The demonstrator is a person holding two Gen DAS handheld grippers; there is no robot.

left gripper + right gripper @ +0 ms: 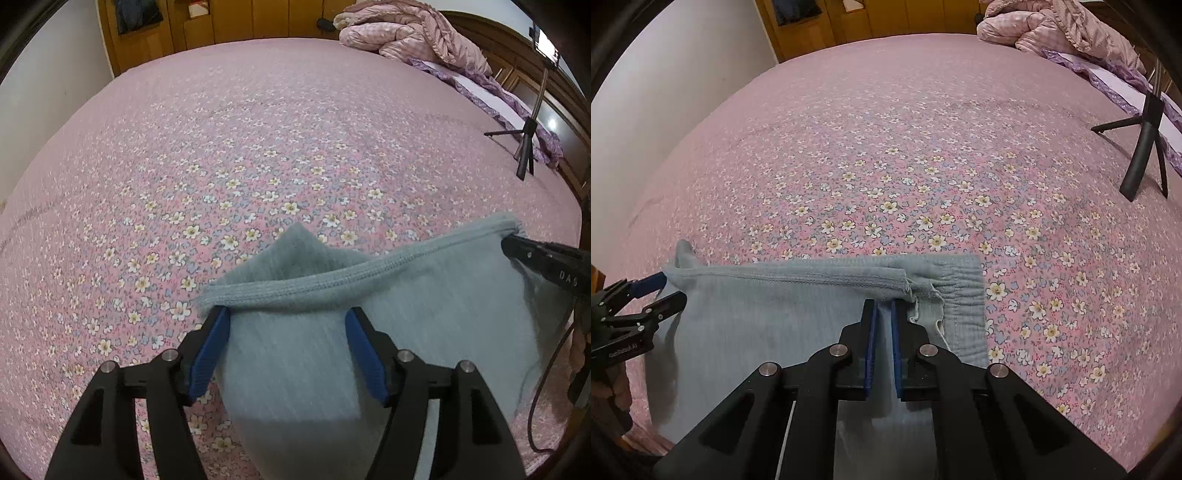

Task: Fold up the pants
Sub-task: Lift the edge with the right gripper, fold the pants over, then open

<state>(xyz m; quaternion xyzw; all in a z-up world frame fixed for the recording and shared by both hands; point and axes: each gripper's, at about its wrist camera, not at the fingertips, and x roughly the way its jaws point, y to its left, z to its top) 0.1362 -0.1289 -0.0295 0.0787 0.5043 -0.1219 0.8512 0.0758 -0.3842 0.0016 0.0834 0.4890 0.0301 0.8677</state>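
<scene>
Pale blue-grey pants (424, 295) hang stretched between my two grippers above the pink flowered bed (258, 147). My left gripper (288, 317) stands wide open with the cloth lying between its blue pads, draped over them. My right gripper (882, 306) is shut on the pants (768, 317) near the gathered elastic waistband (956, 295). In the right wrist view the left gripper (670, 286) shows at the far left, at the cloth's other corner. In the left wrist view the right gripper (517, 245) shows at the right edge, on the cloth.
A rumpled pink quilt (413, 33) and a purple pillow (491, 96) lie at the bed's far right. A black tripod (526, 144) stands on the bed at the right, also in the right wrist view (1145, 147). A wooden wardrobe (207, 29) stands behind the bed.
</scene>
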